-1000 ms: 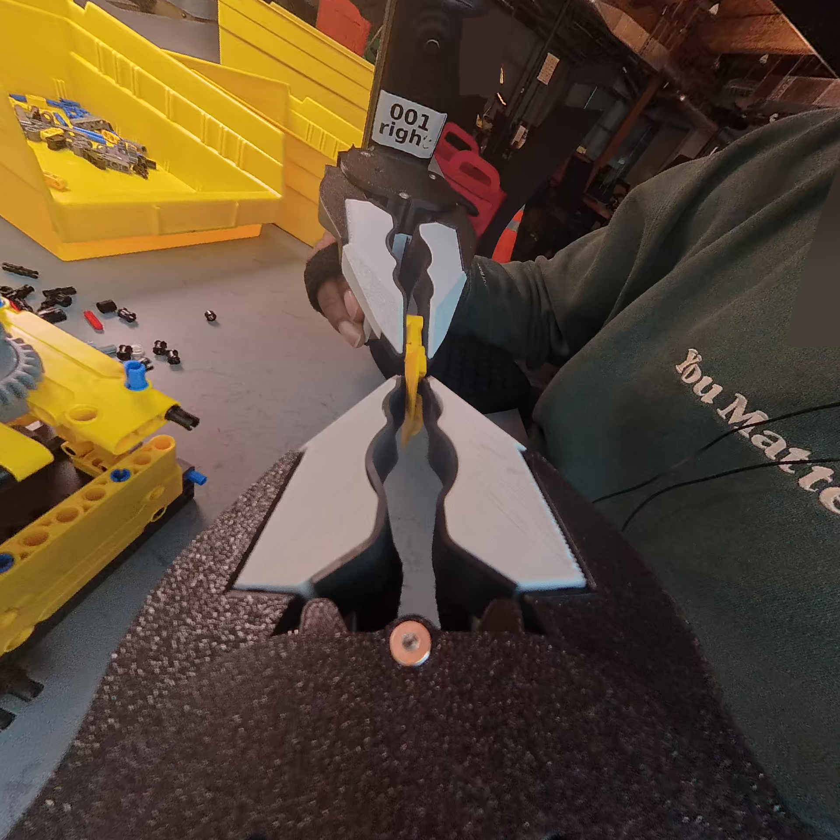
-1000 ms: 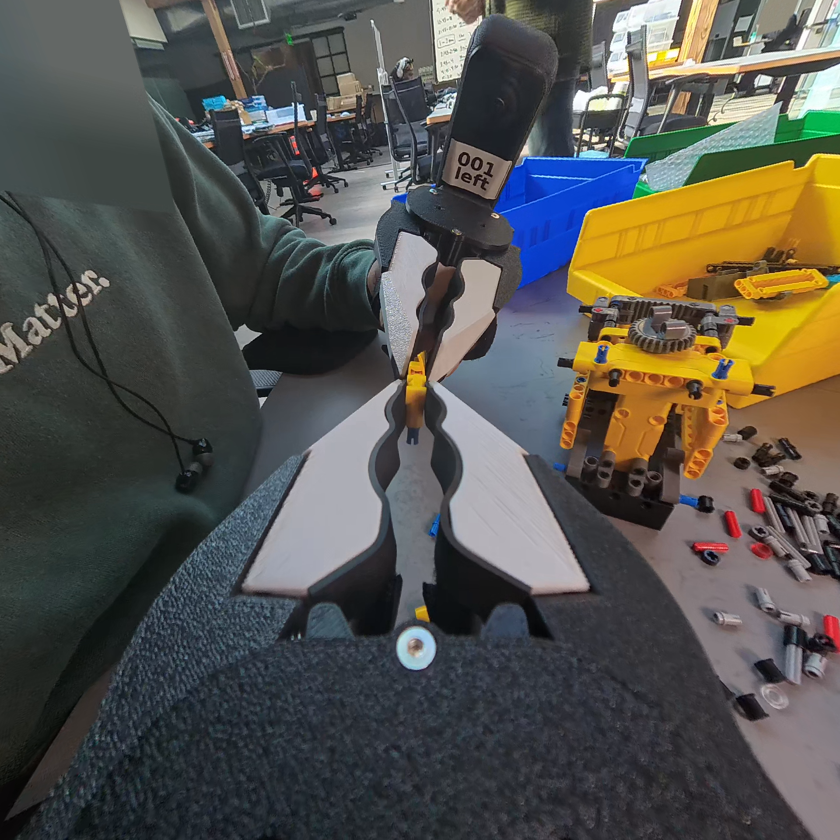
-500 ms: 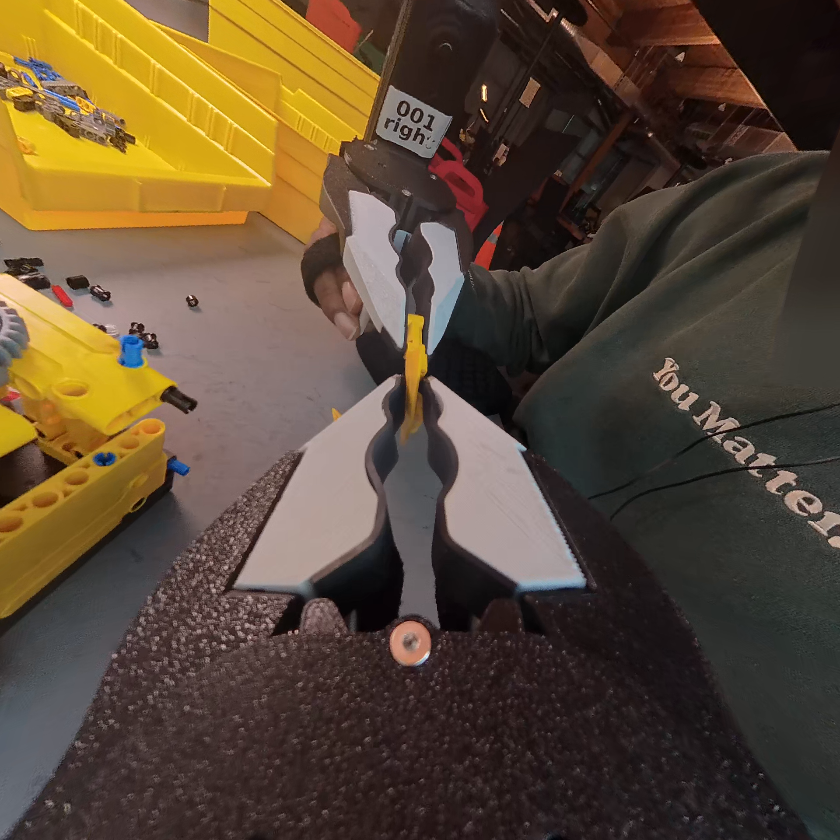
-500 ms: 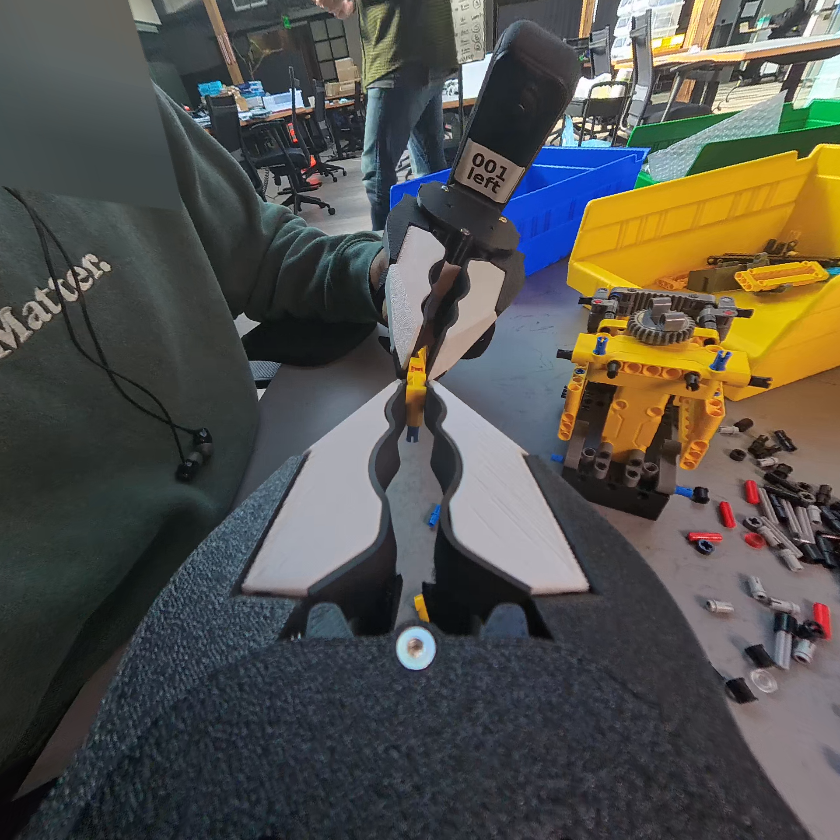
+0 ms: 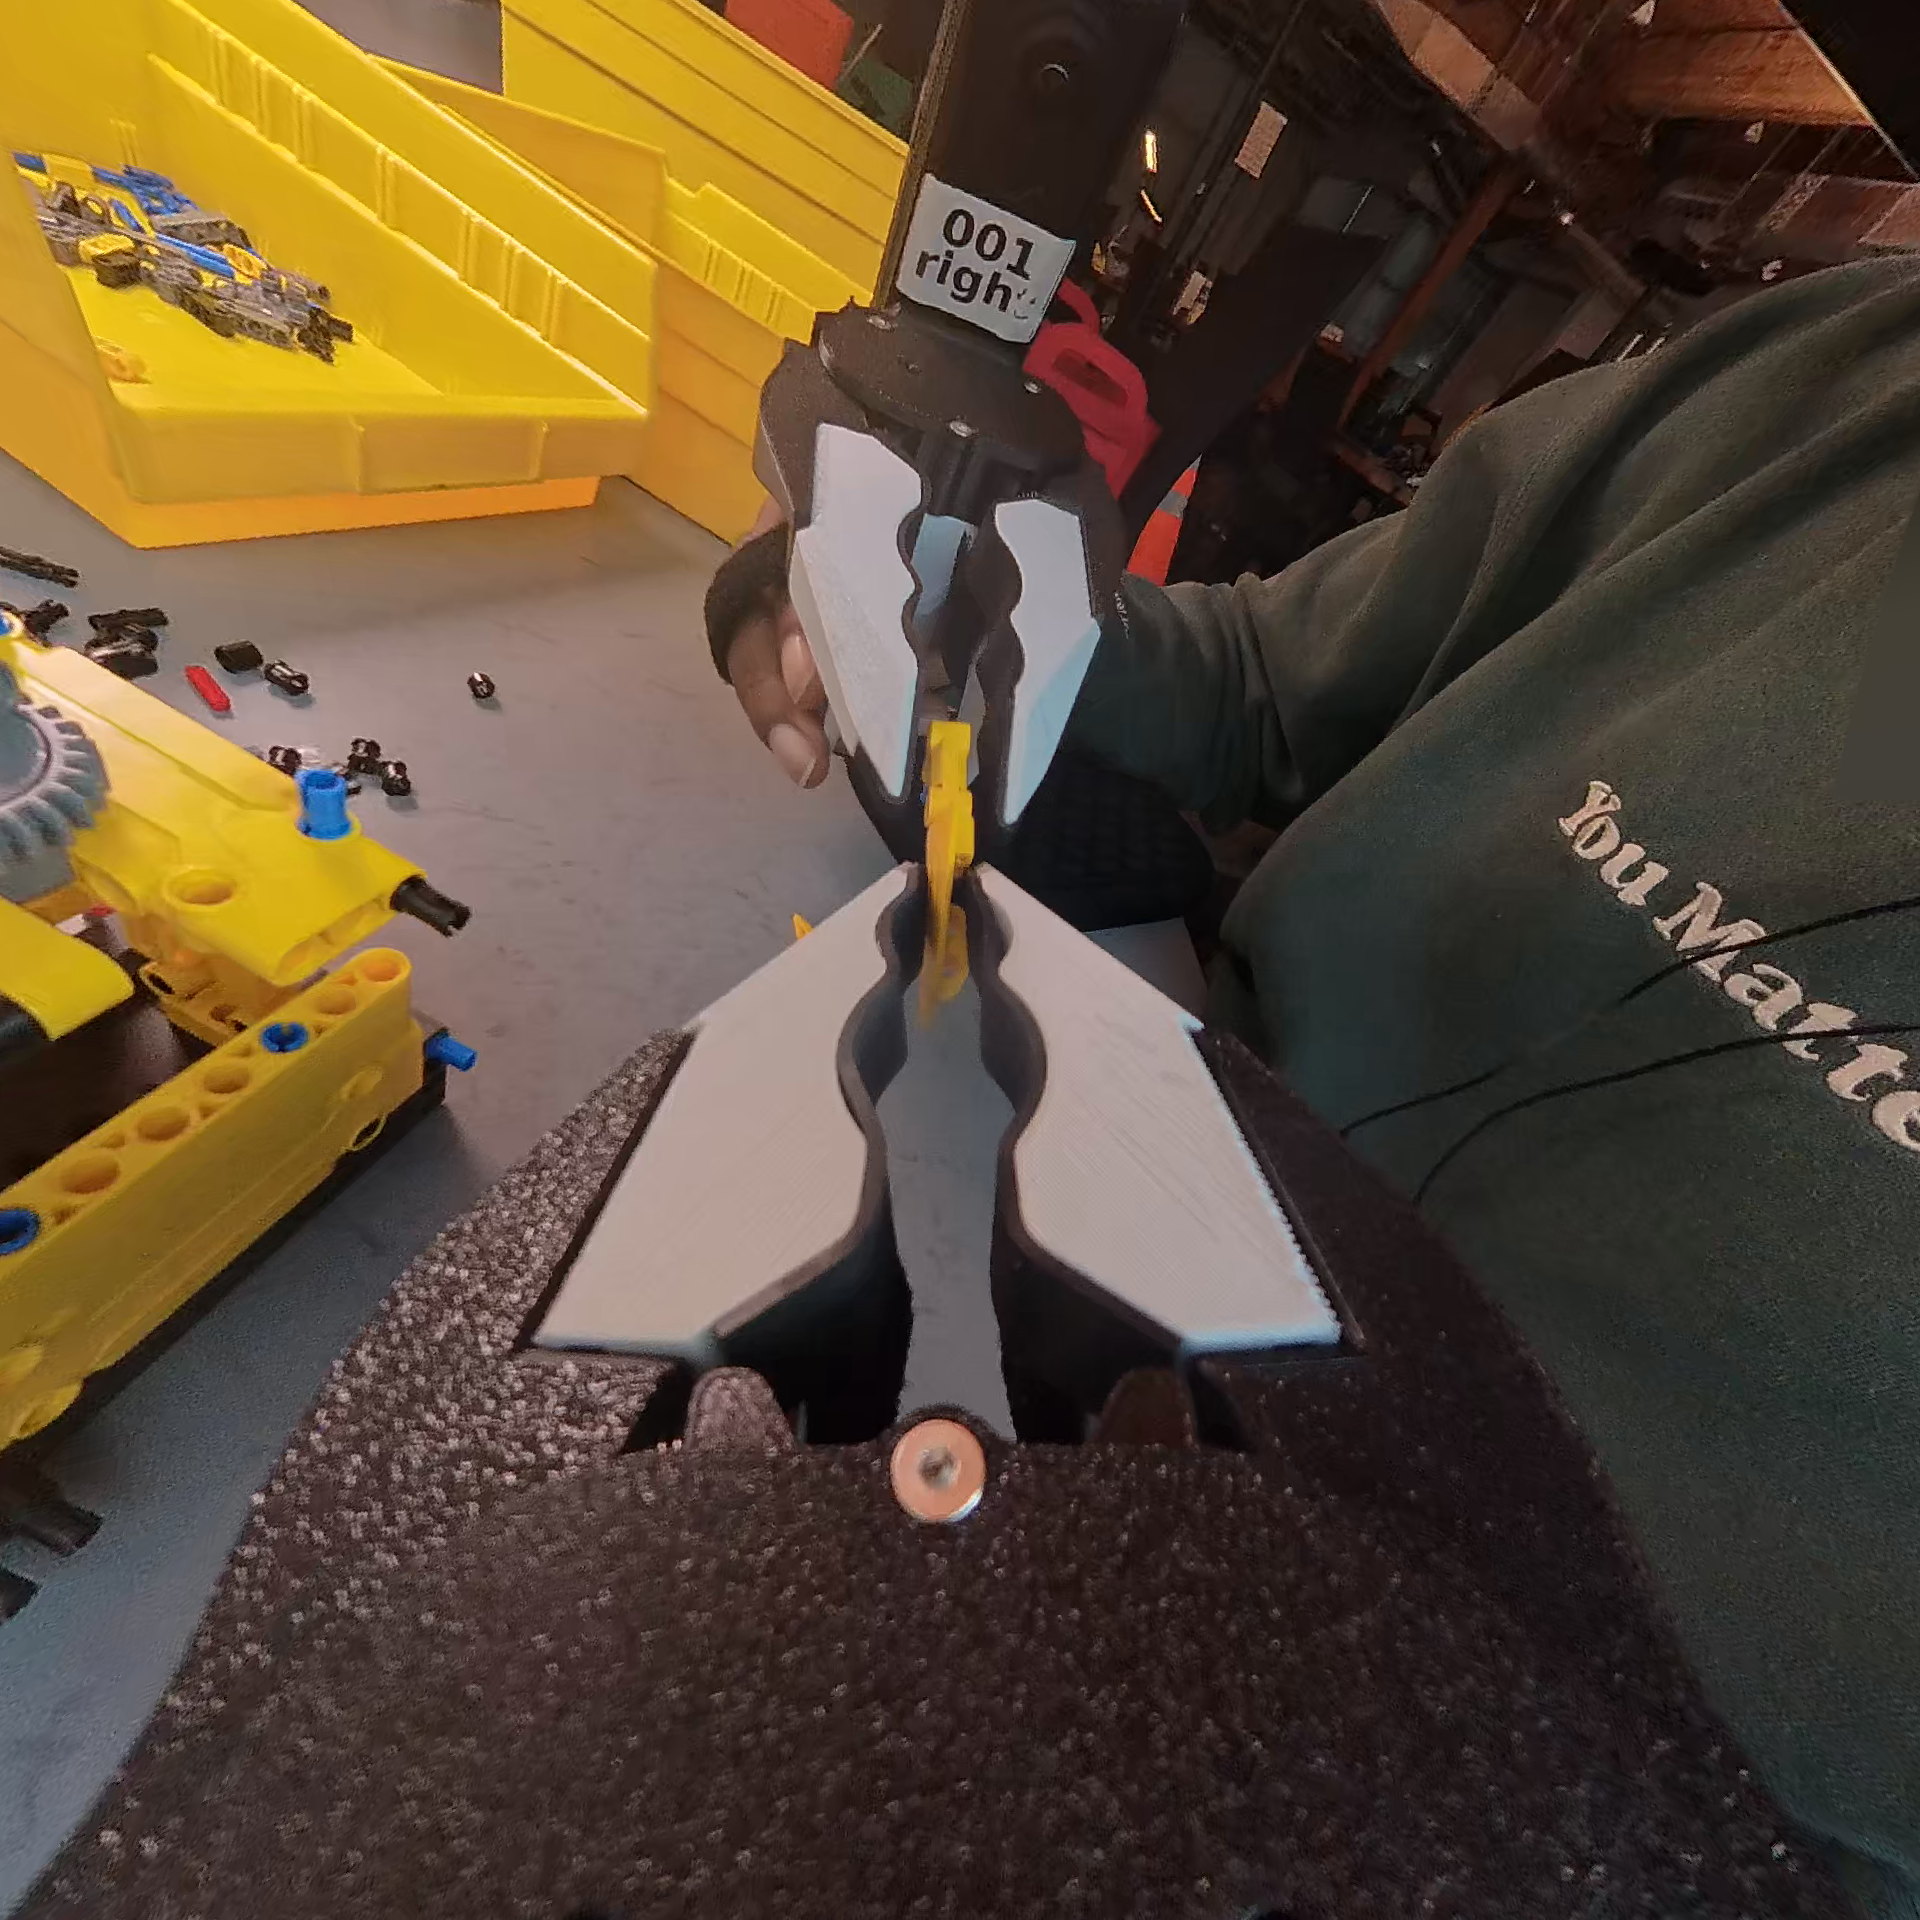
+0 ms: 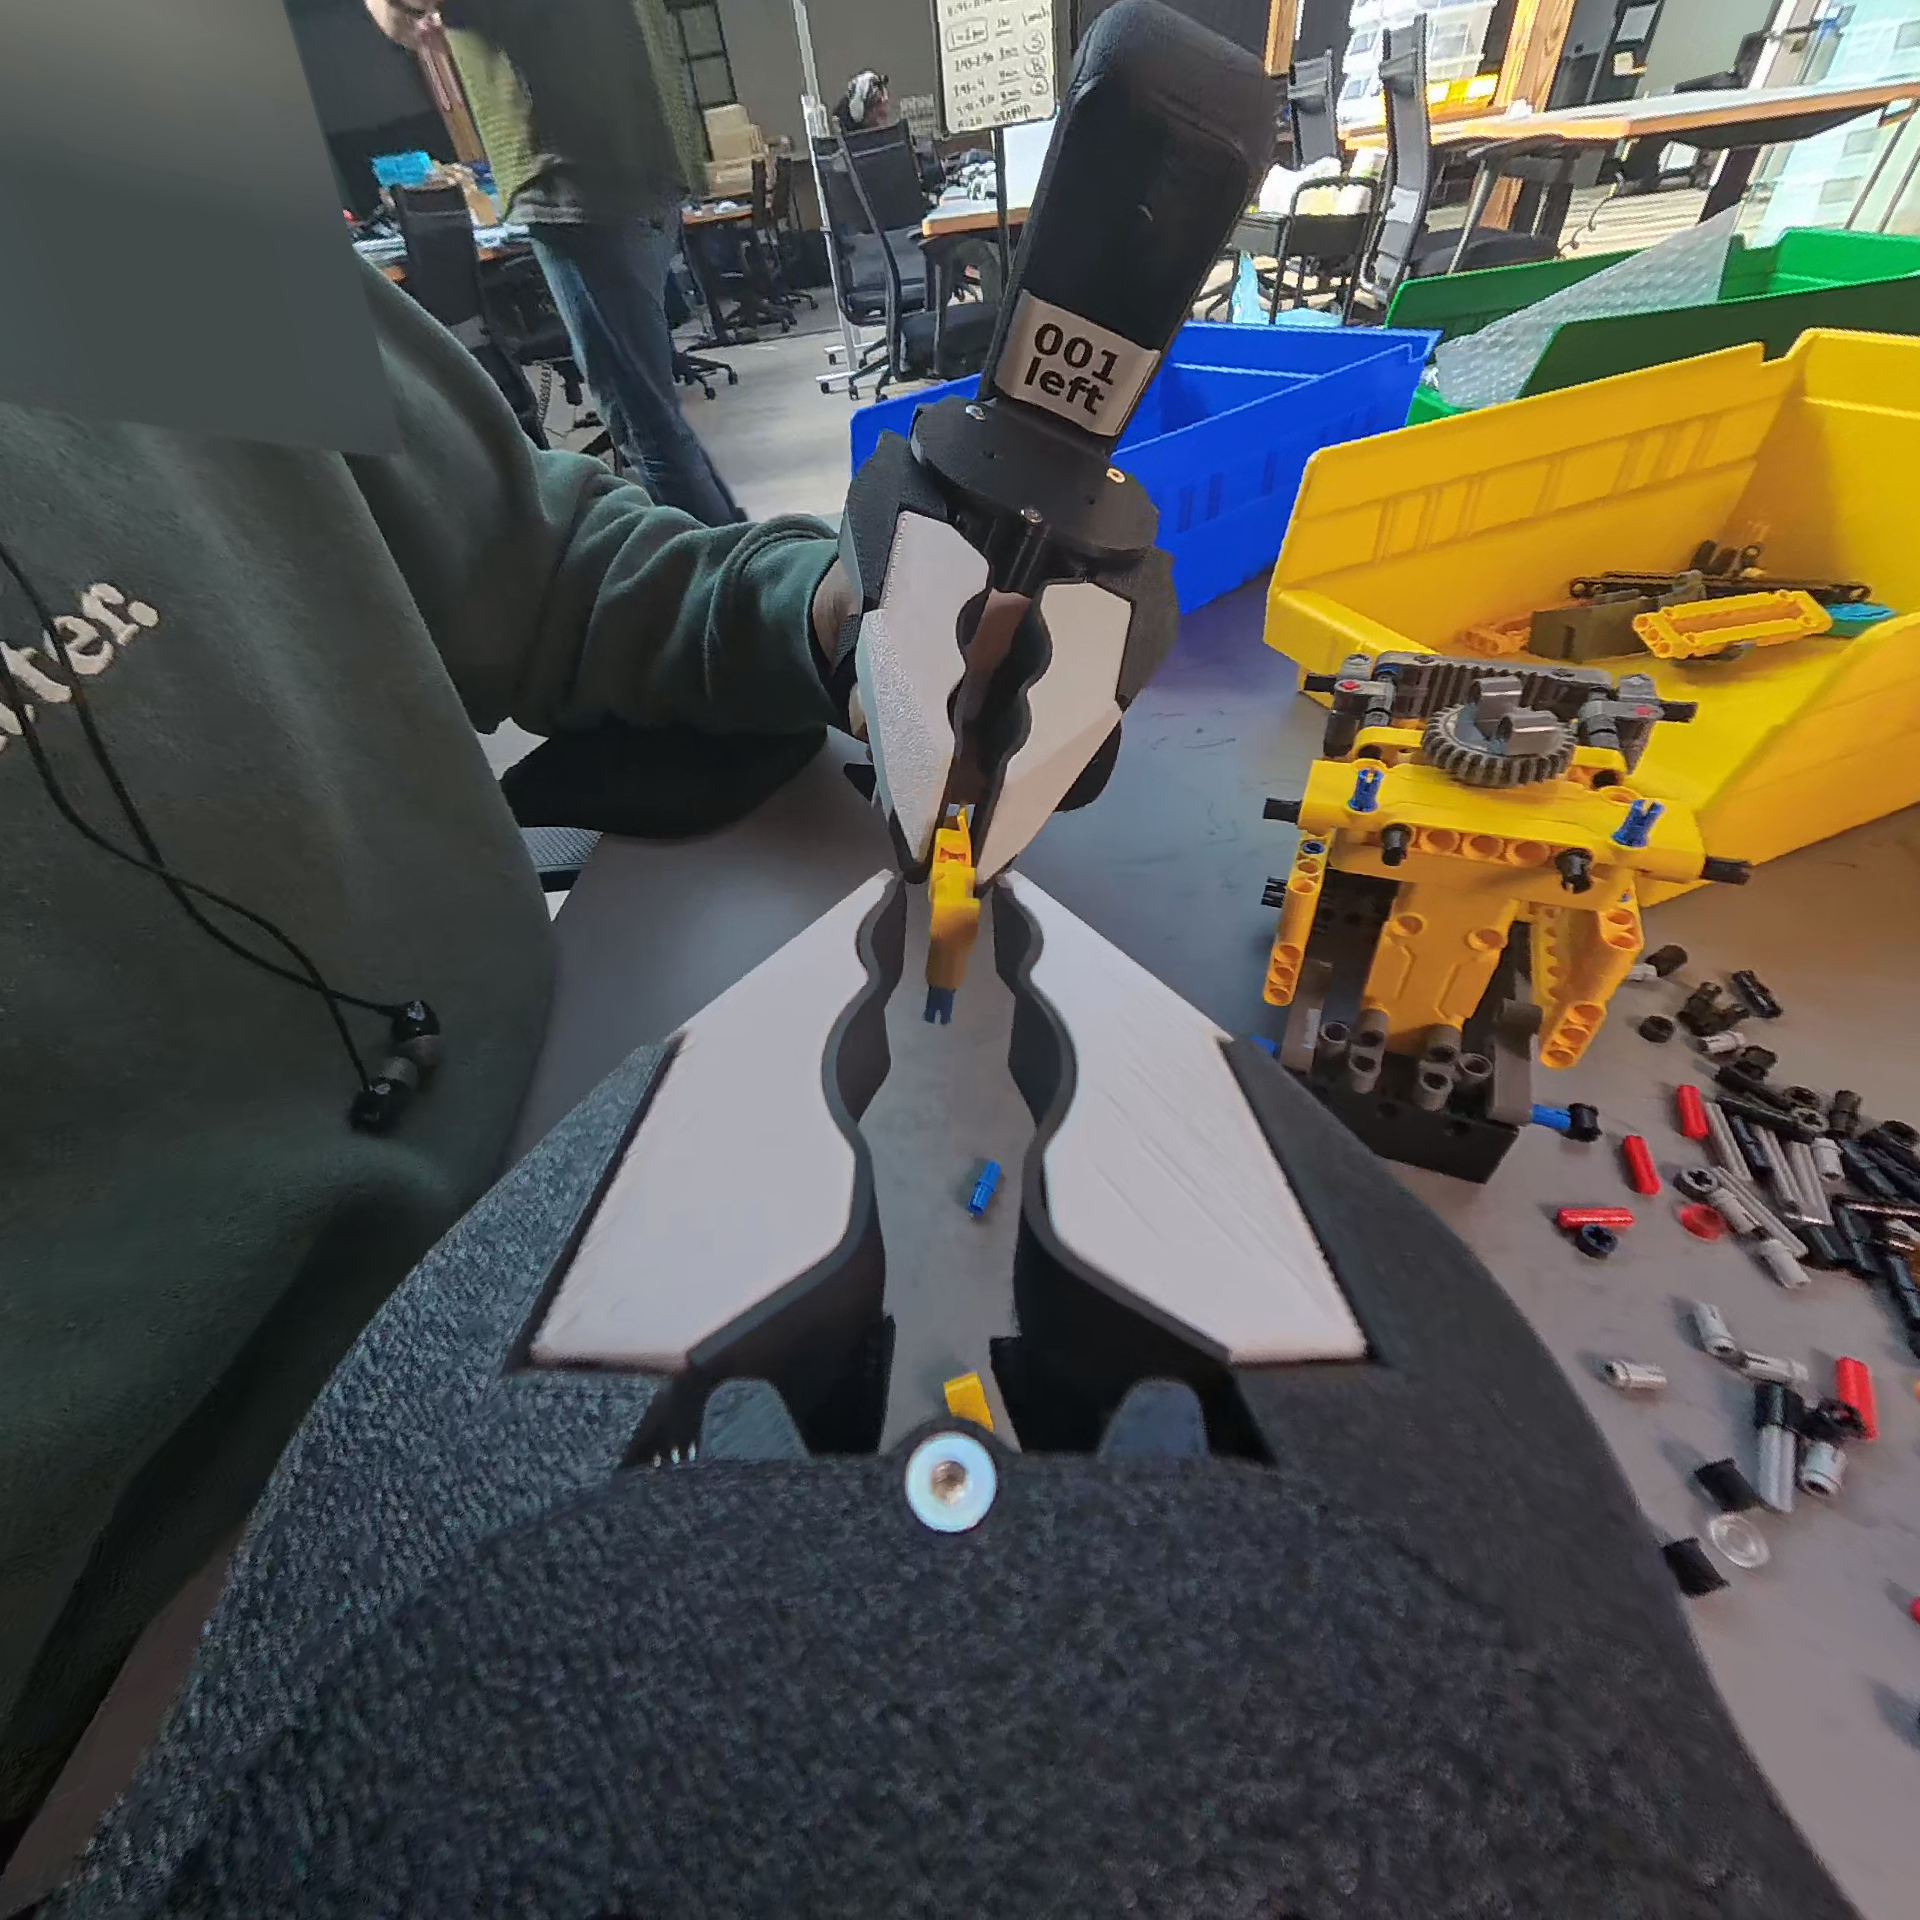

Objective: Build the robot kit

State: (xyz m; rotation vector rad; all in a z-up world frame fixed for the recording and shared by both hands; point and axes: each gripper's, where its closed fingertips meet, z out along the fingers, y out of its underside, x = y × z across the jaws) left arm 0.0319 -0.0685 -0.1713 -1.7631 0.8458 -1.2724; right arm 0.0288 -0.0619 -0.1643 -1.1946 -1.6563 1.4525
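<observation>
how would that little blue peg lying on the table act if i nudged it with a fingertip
The blue peg looks round and stubby, so it would probably roll or skid on the smooth grey table. It seems tiny hard plastic: likely very light, stiff and not fragile. Its small size could make it easy to flick away.

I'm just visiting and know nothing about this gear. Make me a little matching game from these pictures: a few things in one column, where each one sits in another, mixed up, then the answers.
Things:
1. small yellow piece
2. grey gear
3. loose blue pin
4. blue bin

Places:
A. lying on the grey table
B. behind the far gripper, left of the yellow bin
C. pinched between the tips of both grippers
D. on top of the yellow brick model

Pairs: 1-C, 2-D, 3-A, 4-B
</observation>
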